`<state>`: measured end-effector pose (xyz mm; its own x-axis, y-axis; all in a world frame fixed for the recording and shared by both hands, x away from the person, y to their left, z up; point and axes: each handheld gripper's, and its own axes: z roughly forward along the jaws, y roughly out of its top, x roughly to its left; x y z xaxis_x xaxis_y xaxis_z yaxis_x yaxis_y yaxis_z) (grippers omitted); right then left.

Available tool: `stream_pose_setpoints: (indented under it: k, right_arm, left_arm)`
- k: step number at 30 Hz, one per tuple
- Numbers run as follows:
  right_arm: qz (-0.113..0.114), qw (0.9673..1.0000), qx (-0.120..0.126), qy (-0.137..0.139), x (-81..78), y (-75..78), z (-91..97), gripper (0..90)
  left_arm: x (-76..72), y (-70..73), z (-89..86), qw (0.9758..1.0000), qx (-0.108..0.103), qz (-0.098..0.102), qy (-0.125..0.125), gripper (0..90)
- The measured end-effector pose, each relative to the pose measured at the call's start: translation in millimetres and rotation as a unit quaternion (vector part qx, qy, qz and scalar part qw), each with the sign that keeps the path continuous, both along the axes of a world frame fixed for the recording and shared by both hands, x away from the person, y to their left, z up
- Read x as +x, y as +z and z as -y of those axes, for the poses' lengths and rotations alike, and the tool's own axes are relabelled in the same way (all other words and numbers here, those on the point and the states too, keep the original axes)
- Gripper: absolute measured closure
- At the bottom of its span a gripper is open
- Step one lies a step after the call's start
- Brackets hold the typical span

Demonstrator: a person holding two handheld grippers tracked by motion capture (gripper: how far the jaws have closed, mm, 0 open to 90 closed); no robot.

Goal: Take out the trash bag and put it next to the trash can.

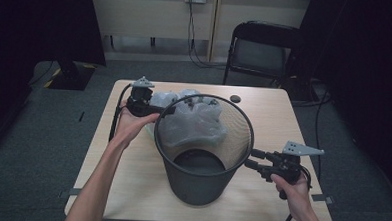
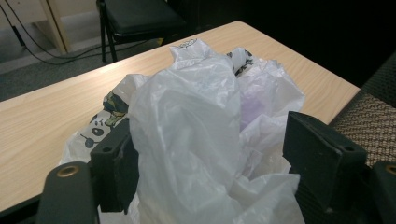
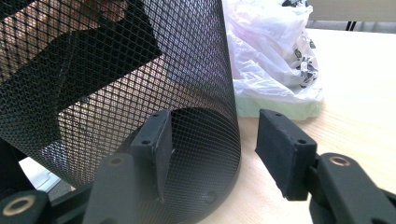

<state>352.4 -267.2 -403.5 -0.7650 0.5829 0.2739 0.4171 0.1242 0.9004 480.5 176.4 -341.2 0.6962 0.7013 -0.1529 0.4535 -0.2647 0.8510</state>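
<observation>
A black mesh wastebasket [image 1: 196, 186] stands in the middle of the wooden table [image 1: 283, 119]. Behind it lies a crumpled clear plastic bag [image 1: 165, 98] with printed patches, resting on a pale green slab [image 3: 280, 108]. My left gripper [image 1: 168, 110] reaches from the left to the bag by the basket's far rim. Its jaws stand wide, and the bag [image 2: 187, 121] bulges loosely between them without being pinched. My right gripper [image 1: 254, 159] is open at the basket's right side. One jaw lies close against the mesh wall [image 3: 116, 84]; the other is clear of it.
A small black round object [image 1: 235, 98] lies near the table's far edge. A black folding chair [image 1: 262, 43] stands beyond the table, with cables on the floor by the wall. Bare tabletop lies right of the basket and along the front edge.
</observation>
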Motion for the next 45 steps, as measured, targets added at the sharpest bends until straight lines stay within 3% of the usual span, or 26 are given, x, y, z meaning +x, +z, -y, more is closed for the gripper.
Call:
stream_pose_setpoints:
  k: [3, 8, 12, 18, 28, 33, 41, 45]
  right_arm:
    - [0.001, 1.0000, -0.004, -0.004, 0.2, -1.3, -0.2, 43.7]
    - [-0.005, 0.9999, -0.007, -0.011, 1.4, -3.7, 0.0, 41.5]
    - [-0.008, 0.9998, -0.012, -0.012, 2.0, -5.5, -0.9, 41.0]
    - [-0.012, 0.9997, -0.017, -0.013, 3.1, -8.5, -3.5, 40.4]
    - [-0.021, 0.9994, -0.022, -0.015, 5.0, -12.0, -5.5, 38.0]
    - [-0.026, 0.9992, -0.026, -0.018, 5.8, -15.2, -5.4, 38.1]
    - [-0.031, 0.9989, -0.025, -0.025, 5.7, -18.1, -2.7, 37.8]
    - [-0.036, 0.9984, -0.028, -0.033, 6.6, -20.3, -2.2, 33.2]
  left_arm:
    - [-7.0, -2.6, -2.7, 0.9999, 0.013, 0.007, 0.001, 22.1]
    - [-18.5, -2.9, -14.9, 0.9990, 0.013, 0.038, 0.019, 19.2]
    - [-26.7, -0.4, -28.8, 0.9982, 0.005, 0.050, 0.032, 16.0]
    - [-36.8, -4.5, -47.2, 0.9980, 0.004, 0.048, 0.041, 16.0]
    - [-60.4, -8.7, -63.5, 0.9965, 0.000, 0.069, 0.047, 16.2]
    - [-71.0, -14.8, -74.8, 0.9967, -0.003, 0.064, 0.049, 16.3]
    - [-95.6, -41.1, -79.8, 0.9984, 0.017, 0.038, 0.039, 15.7]
    - [-112.5, -49.4, -77.7, 0.9988, 0.028, 0.027, 0.030, 15.6]
